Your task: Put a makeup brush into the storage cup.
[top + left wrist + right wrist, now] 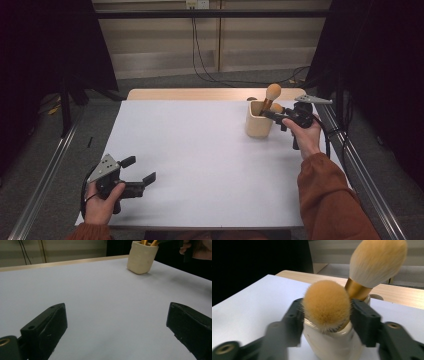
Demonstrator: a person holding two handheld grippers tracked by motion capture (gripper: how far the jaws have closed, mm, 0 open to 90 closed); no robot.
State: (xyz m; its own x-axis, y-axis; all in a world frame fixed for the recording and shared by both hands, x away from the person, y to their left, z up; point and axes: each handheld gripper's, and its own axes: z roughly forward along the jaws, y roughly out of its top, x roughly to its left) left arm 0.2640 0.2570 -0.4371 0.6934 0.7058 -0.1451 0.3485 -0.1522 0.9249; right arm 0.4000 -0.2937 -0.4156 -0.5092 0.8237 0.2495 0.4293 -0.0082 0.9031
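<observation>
Right claw [325, 317] half open around short brush [326, 305] in cup [258, 121], far-right corner; probably released, so lift straight.

High view: above table's [200, 165] near edge, facing forward and down. Left gripper view: low, looking across toward far cup [141, 257]. Right gripper view: close on same cup [332, 342].

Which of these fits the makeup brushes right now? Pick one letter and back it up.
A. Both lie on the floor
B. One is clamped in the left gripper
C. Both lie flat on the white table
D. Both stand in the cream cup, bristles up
D: the two brushes, a taller one and a shorter one, stand bristles up in the cream cup, with the right gripper astride the shorter one's head.
</observation>
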